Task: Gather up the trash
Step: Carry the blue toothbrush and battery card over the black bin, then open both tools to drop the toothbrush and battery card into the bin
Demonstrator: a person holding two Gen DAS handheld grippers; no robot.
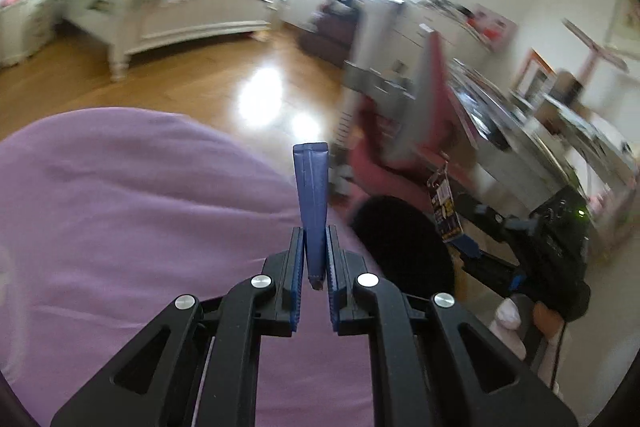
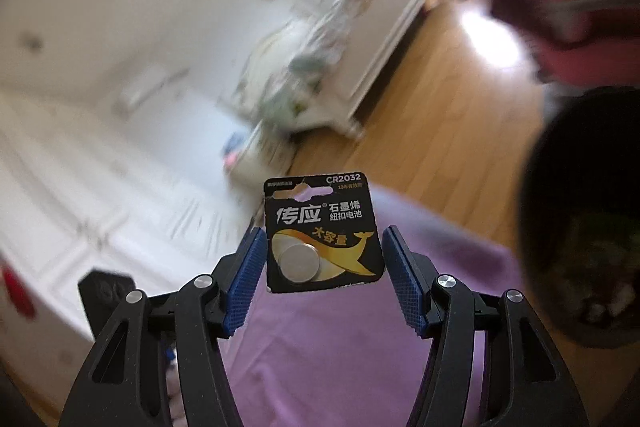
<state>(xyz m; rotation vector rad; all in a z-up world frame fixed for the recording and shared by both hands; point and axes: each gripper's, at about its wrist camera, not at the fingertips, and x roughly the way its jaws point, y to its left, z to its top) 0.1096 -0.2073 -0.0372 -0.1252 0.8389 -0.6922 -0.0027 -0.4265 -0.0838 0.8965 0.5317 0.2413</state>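
My left gripper (image 1: 314, 239) is shut on a flat, folded blue wrapper (image 1: 312, 195) that sticks up from between its pads, above a purple cloth surface (image 1: 120, 227). My right gripper (image 2: 323, 239) is shut on a black button-battery card (image 2: 324, 235) marked CR2032, clamped by its side edges. The same card (image 1: 444, 207) shows in the left wrist view, just right of a round black bin (image 1: 400, 251). In the right wrist view the bin (image 2: 580, 227) sits at the right edge with scraps inside.
Shiny wooden floor (image 1: 224, 83) stretches to a white bed (image 1: 168, 15) at the far wall. A pink chair (image 1: 404, 131) and a cluttered desk (image 1: 540, 123) stand on the right. A white cabinet (image 2: 80, 187) shows in the right wrist view. The background is motion-blurred.
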